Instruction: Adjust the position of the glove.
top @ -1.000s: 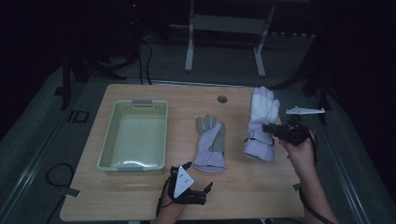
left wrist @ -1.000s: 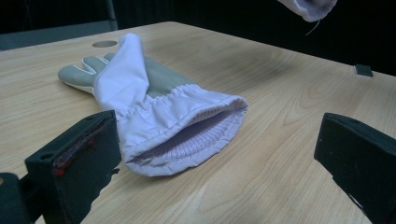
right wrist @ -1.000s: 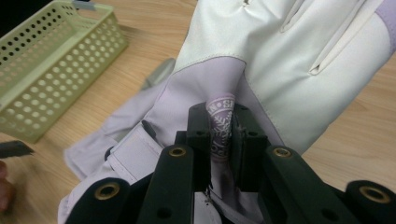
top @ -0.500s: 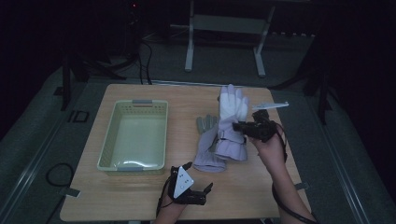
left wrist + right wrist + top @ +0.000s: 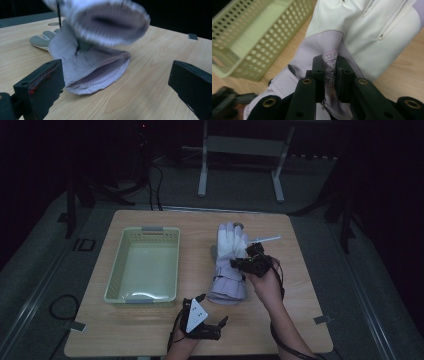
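My right gripper (image 5: 245,262) is pinched shut on a fold of the white glove (image 5: 231,251), which I'm carrying above the second glove (image 5: 75,62) that lies flat on the table (image 5: 300,285). The held glove runs lengthwise away from me, cuff nearest. The basket (image 5: 116,280) sits off to the left of both gloves, empty (as far as I can see), so that's the way to go. My left gripper (image 5: 212,310) waits near the table's front edge, jaws wide apart, holding nothing.
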Demonstrator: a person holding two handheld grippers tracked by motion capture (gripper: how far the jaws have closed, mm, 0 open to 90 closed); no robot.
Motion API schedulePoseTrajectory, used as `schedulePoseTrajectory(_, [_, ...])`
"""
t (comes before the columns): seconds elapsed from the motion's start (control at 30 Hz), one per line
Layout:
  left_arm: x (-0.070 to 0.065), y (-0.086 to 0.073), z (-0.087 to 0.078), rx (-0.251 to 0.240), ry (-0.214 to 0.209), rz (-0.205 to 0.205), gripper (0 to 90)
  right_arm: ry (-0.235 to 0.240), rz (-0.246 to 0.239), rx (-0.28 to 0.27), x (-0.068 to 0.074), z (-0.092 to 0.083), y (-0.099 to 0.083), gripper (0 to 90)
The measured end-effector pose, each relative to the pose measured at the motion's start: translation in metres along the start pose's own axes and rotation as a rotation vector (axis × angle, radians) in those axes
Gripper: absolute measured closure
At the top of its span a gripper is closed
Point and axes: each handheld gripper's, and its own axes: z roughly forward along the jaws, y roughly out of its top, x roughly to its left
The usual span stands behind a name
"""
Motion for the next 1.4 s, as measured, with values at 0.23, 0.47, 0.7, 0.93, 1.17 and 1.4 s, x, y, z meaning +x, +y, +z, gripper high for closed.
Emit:
schedulePoseTrajectory(0.23, [0.001,0.000,0.000,0.003,-0.003,0.001,0.6,-0.038,0.011,0.089,-0.007,0.034,-0.011,79.2])
schedulePoseTrajectory(0.47, [0.001,0.000,0.000,0.000,-0.005,-0.005,0.6,-0.074,-0.003,0.147,-0.019,0.054,-0.016,78.9])
schedulePoseTrajectory(0.7, [0.001,0.000,0.000,0.002,-0.004,-0.001,0.6,-0.120,-0.038,0.163,-0.035,0.044,-0.016,78.1])
schedulePoseTrajectory(0.93, [0.002,0.000,0.000,0.001,-0.012,-0.017,0.7,-0.098,-0.067,0.133,-0.038,0.046,-0.021,61.6])
schedulePoseTrajectory(1.17, [0.003,0.000,0.001,0.002,-0.022,-0.036,0.6,-0.071,-0.117,0.047,-0.040,0.028,-0.023,26.5])
schedulePoseTrajectory(1.4, [0.007,0.000,0.002,0.005,-0.041,-0.079,0.6,0.026,-0.214,-0.058,-0.051,0.007,-0.029,14.3])
